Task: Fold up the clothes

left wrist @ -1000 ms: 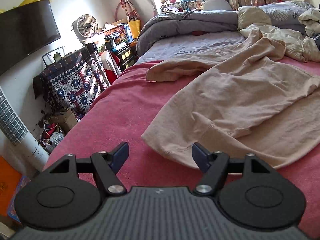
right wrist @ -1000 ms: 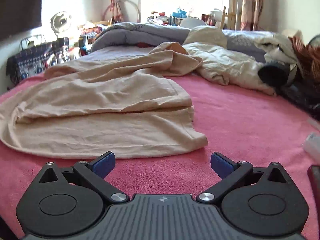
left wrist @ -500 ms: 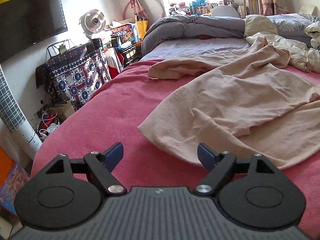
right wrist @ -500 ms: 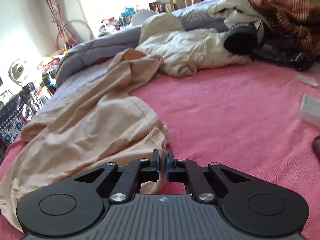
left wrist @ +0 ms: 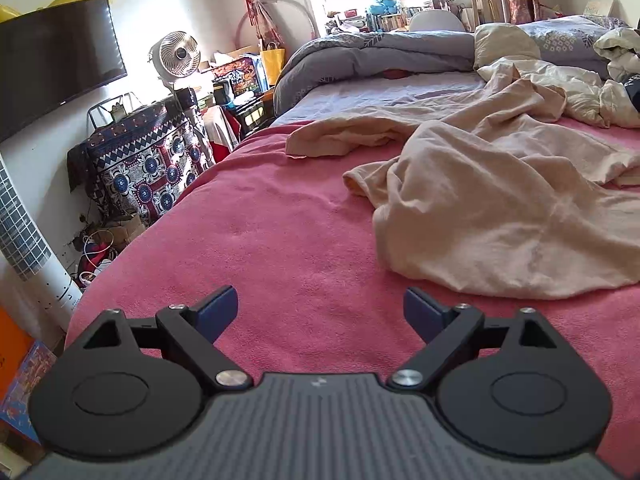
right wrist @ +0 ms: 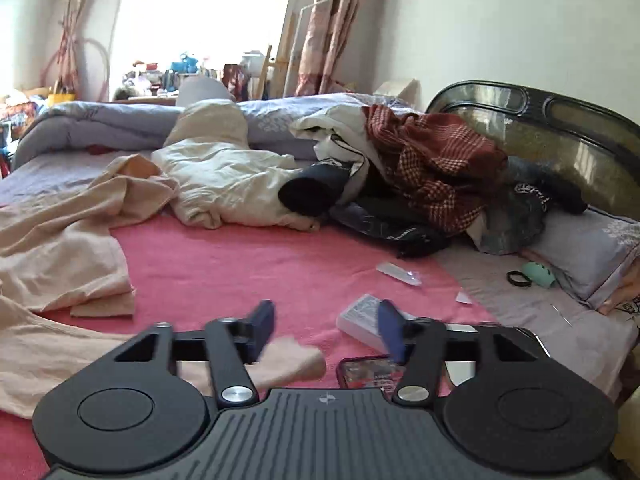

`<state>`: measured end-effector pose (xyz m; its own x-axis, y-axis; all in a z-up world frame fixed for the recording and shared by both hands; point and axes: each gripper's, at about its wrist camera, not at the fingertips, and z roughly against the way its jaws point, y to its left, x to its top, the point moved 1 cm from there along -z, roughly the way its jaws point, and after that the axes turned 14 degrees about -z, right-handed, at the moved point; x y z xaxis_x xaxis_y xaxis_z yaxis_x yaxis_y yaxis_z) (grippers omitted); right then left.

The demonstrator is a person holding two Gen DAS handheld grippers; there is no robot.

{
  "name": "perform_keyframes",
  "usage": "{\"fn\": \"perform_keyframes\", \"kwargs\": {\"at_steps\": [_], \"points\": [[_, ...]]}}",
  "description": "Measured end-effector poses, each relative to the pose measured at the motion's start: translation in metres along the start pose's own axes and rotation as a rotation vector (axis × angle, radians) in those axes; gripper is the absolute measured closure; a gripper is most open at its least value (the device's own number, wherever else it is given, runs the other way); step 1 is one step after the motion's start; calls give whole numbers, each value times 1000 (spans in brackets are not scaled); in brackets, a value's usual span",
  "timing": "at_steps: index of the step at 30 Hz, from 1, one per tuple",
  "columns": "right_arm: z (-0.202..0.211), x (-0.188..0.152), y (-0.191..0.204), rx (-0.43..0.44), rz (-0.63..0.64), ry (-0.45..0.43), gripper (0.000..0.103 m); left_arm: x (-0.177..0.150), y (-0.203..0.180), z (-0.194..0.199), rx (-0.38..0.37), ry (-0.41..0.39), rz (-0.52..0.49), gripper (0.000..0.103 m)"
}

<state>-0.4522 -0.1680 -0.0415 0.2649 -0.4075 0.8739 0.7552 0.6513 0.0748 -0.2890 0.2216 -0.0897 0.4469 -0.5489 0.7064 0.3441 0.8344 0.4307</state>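
A beige garment (left wrist: pixel 480 200) lies crumpled on the pink bedspread (left wrist: pixel 280 240), ahead and to the right of my left gripper (left wrist: pixel 320 300). The left jaws are opening wide, with only bare bedspread between them. In the right wrist view the same garment (right wrist: pixel 60 256) spreads along the left side. One blurred corner (right wrist: pixel 292 360) of it hangs just below my right gripper (right wrist: pixel 326 312). The right jaws are opening and neither pad presses on the cloth.
A heap of clothes (right wrist: pixel 432 168) and a cream quilt (right wrist: pixel 224 184) lie by the dark headboard (right wrist: pixel 560 140). A phone (right wrist: pixel 368 372), a small box (right wrist: pixel 360 316) and a plastic packet (right wrist: pixel 400 272) rest on the bed. Off its left edge stand a fan (left wrist: pixel 178 54) and a TV (left wrist: pixel 56 60).
The right gripper shut on the garment's edge, then rose, swung right and opened again. The garment has bunched up toward the right. The left jaws have spread wider.
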Motion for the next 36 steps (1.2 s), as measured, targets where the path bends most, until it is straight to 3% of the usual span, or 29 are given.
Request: {"fn": "perform_keyframes", "kwargs": {"at_steps": [3,7,11,13,14,15,16,18,20,24,27,32,36], "points": [[14,-16,43,241,39,39,26,0,1,5,6,-24,15,11],[45,-58,157,630,323,101,26,-5,22,14,26,-41,64,11],[64,-104,269,828,579,155,29,-18,45,27,69,-47,105,10],[60,-125,313,830,657,180,29,-26,56,32,83,-40,134,9],[57,-134,332,811,686,190,36,-30,60,33,86,-33,151,9],[52,-137,340,770,685,189,54,-35,65,34,89,-25,168,9],[52,-134,339,736,660,178,58,-38,68,35,91,-19,179,9],[50,-128,337,668,611,155,96,-43,72,34,95,-13,188,9],[49,-118,330,612,555,130,96,-46,75,33,95,-9,195,9],[46,-60,257,595,347,113,96,-33,61,26,37,-48,157,9],[46,-24,197,554,215,116,96,-7,35,22,-40,-114,76,9],[52,8,122,507,79,94,96,39,-28,11,-166,-230,-114,6],[52,-2,109,482,117,59,87,70,-72,-4,-60,-256,-262,7]]}}
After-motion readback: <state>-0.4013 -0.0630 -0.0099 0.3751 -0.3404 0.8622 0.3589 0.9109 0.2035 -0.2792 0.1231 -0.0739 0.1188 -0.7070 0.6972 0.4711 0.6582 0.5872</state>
